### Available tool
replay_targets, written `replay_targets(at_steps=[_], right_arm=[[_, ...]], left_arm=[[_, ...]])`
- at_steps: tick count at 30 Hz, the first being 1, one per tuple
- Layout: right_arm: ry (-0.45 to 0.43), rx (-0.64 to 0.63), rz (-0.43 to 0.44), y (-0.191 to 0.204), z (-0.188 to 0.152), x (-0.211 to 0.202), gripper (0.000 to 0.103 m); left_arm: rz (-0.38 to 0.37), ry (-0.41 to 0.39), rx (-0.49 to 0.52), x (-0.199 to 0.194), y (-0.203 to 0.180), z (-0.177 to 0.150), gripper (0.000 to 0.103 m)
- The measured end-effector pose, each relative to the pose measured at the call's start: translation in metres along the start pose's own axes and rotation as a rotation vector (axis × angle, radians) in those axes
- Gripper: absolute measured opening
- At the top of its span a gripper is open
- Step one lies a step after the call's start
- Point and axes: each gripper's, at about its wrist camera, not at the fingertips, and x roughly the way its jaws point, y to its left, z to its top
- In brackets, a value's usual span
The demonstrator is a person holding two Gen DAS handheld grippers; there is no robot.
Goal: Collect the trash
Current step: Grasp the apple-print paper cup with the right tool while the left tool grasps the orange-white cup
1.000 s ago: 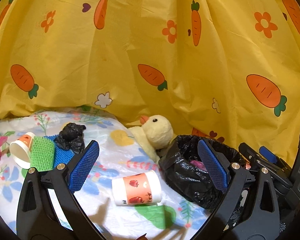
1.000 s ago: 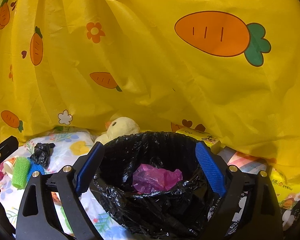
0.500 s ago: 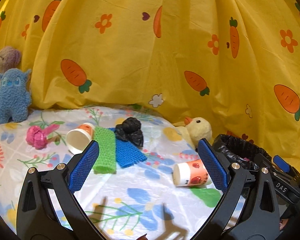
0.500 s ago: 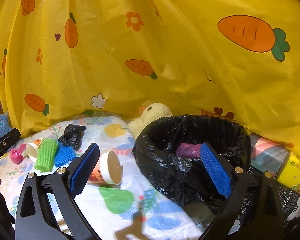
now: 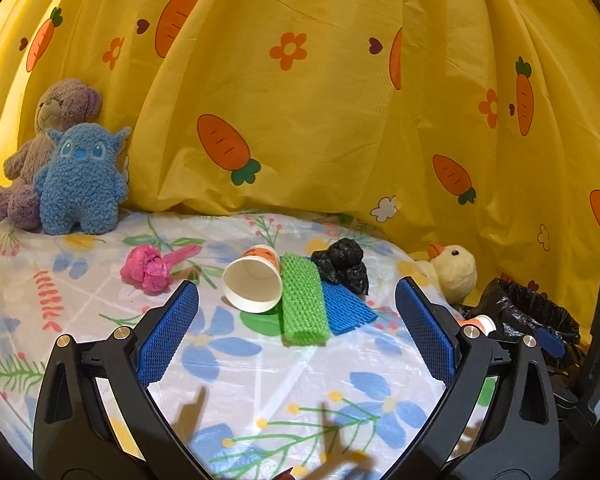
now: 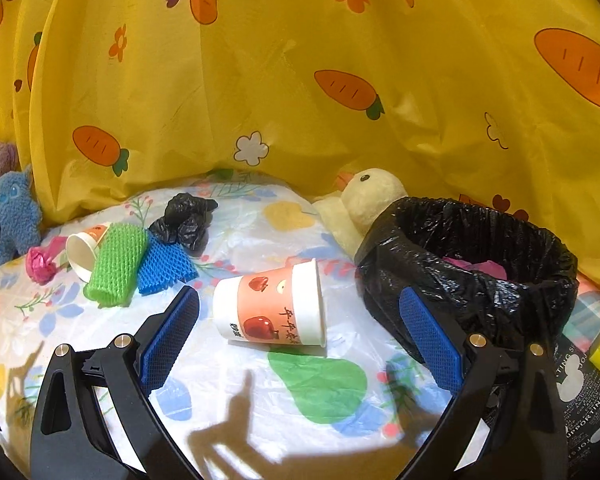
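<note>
In the left wrist view my left gripper (image 5: 296,336) is open and empty, short of a tipped paper cup (image 5: 254,284), a green foam net (image 5: 303,306), a blue foam net (image 5: 346,308), a crumpled black bag (image 5: 344,264) and a pink wad (image 5: 148,268). The bin with a black liner (image 5: 528,312) sits at the right edge. In the right wrist view my right gripper (image 6: 300,340) is open around empty air, just before an apple-print paper cup (image 6: 276,308) lying on its side. The black-lined bin (image 6: 472,280) stands right of that cup, with pink trash inside.
A yellow carrot-print curtain (image 5: 300,100) backs the flowered tablecloth (image 5: 260,380). A blue plush (image 5: 80,180) and a purple bear (image 5: 56,108) sit far left. A duck plush (image 6: 368,196) leans beside the bin. Printed packages (image 6: 580,392) lie right of the bin.
Both grippers have swung left, away from the bin. The left view now centres on the cup and foam nets; the right view now centres on the apple-print cup. Both stay open.
</note>
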Motion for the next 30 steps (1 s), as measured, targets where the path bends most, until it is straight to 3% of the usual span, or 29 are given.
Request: replay_targets(at_steps=[16,21,23,30], right_arm=[[0.159,-0.046,-0.037,0.021,0.006,0.057,0.096],[0.196,-0.054,-0.028,0.022,0.005,0.065,0.087],[0.205,-0.052,-0.021,0.021,0.005,0.067,0.079],[0.211,-0.050,0.000,0.021,0.005,0.068,0.078]], left_arm=[[0.017,0.002,-0.026,0.006,0.022,0.001,0.097],[0.019,0.010,-0.021,0.008,0.023,0.000,0.097],[0.019,0.012,-0.023,0.009,0.024,0.000,0.097],[0.014,0.027,-0.035,0.012,0.027,0.000,0.097]])
